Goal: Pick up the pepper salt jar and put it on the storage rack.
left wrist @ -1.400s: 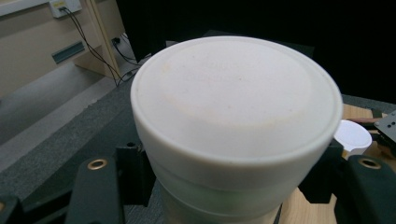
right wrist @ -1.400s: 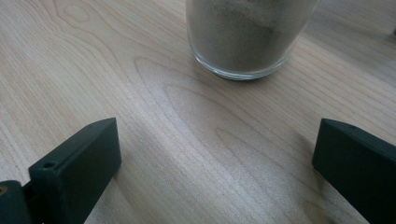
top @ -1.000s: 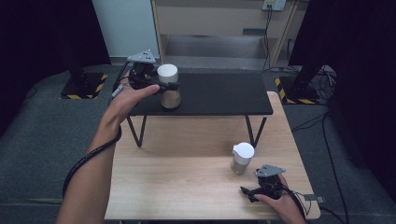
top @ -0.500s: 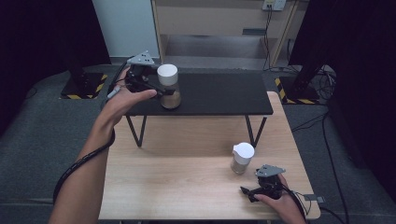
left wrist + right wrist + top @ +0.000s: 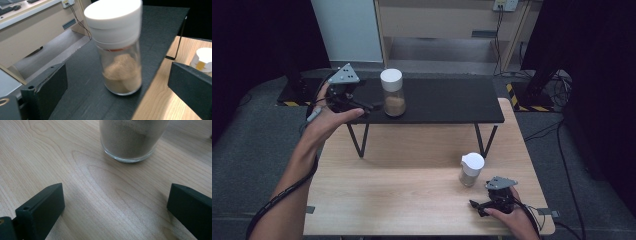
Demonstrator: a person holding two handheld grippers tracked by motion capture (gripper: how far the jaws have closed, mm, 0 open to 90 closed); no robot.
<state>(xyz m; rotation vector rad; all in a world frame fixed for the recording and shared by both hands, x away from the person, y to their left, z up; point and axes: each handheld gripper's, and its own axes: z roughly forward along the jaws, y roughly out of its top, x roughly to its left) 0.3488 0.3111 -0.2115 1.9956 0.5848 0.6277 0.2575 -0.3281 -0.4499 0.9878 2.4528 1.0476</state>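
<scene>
Left jaws just opened, clear of jar.
My left gripper (image 5: 371,106) stands beside the white-capped glass jar of brown powder (image 5: 393,93) on the black raised surface (image 5: 447,100); right gripper (image 5: 477,207) jaws wide, empty.

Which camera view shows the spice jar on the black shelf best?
The left gripper view: the spice jar looms close, white lid and tan powder clear. The high view shows it small; the right gripper view faces another jar.
</scene>
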